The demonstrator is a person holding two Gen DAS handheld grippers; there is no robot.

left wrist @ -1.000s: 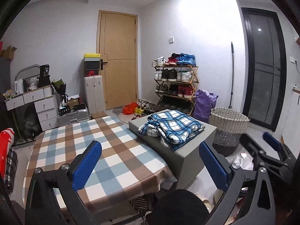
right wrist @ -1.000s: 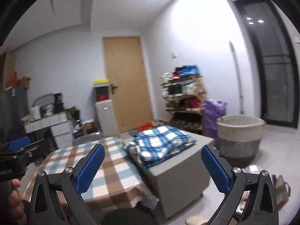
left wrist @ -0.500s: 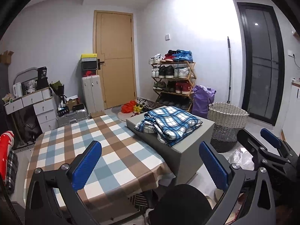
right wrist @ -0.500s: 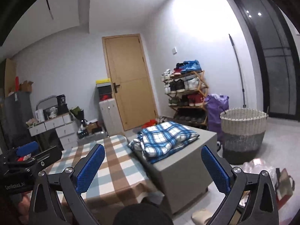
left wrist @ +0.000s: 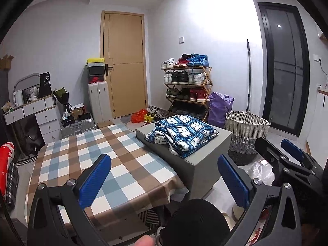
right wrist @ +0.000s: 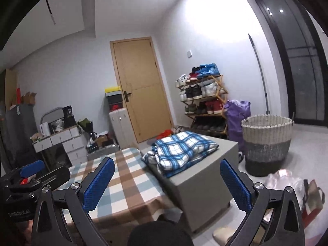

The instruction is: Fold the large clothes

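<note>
The plaid shirt is lying folded well beyond both grippers' spread fingers. The left gripper and right gripper are holding nothing.

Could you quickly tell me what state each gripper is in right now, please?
Left gripper: open, holding nothing.
Right gripper: open, holding nothing.

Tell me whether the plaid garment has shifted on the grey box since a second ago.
No. The plaid garment still lies folded on the grey box, same spot.
</note>
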